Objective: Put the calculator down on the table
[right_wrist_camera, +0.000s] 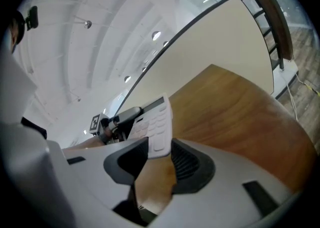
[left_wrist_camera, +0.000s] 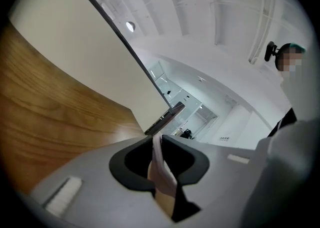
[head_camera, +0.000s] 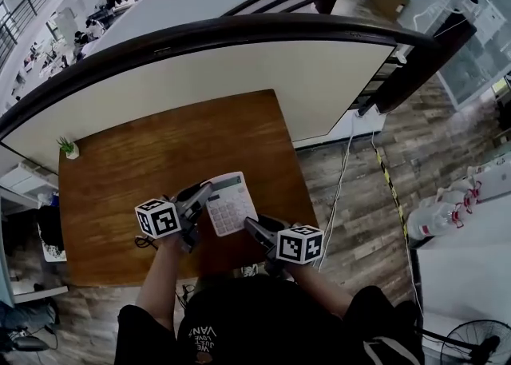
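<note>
A white calculator (head_camera: 229,204) with a dark display hangs over the near part of the brown wooden table (head_camera: 160,152), held from both sides. My left gripper (head_camera: 206,193) is shut on its left edge; in the left gripper view the thin white edge of the calculator (left_wrist_camera: 159,159) sits pinched between the dark jaws of that gripper (left_wrist_camera: 157,139). My right gripper (head_camera: 249,224) is shut on the near right corner. In the right gripper view the keypad of the calculator (right_wrist_camera: 152,119) slopes up from my right gripper (right_wrist_camera: 160,144), with the left gripper (right_wrist_camera: 117,119) behind it.
A small potted plant (head_camera: 68,148) stands at the table's far left corner. A curved cream partition with a dark rail (head_camera: 239,32) runs along the table's far side. To the right are wood floor with cables (head_camera: 343,172), white bottles (head_camera: 439,212) and a fan (head_camera: 479,343).
</note>
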A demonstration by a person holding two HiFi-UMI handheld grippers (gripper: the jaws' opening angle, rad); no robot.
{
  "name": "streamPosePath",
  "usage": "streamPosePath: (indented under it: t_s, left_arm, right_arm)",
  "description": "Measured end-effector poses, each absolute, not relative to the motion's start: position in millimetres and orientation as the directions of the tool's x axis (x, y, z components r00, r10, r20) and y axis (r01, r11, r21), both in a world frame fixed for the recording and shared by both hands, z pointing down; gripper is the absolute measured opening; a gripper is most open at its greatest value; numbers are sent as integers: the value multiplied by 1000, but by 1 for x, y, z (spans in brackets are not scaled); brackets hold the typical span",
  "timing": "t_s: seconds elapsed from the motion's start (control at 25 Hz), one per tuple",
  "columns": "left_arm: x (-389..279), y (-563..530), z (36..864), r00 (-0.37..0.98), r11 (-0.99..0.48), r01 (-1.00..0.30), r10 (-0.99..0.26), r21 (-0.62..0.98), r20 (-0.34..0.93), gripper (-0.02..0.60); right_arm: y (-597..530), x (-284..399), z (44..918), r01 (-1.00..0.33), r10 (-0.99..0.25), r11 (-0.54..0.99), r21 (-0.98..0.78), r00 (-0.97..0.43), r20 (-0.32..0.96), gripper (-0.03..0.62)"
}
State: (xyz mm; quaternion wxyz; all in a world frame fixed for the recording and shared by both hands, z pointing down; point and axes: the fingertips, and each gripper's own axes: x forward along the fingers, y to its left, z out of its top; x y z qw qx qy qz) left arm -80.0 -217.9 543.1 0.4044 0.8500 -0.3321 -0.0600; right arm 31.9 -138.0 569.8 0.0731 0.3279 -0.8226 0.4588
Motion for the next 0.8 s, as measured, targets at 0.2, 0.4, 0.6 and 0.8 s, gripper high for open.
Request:
streamPosePath:
  t_s: [0.2, 0.4, 0.6, 0.8]
  left_arm:
    - [-83, -247, 554, 783, -457, -506, -599, 731, 168, 61]
    - [-91, -279, 567, 795, -477, -509, -580, 717, 179, 61]
    - [-91, -306, 577, 812, -497, -500, -554, 709, 184, 61]
    - [-93, -332, 589, 806, -513, -521, -559, 682, 195, 61]
  right_arm:
    - [-166, 28, 579, -634, -487, 348, -691, -752, 445, 142]
    - [-194, 17, 593, -649, -500, 330, -686, -736, 456, 143]
    - [-220, 15, 604, -666, -510, 311, -678, -719, 472, 143]
    - [-246, 11, 617, -691, -526, 297, -659, -694, 491, 143]
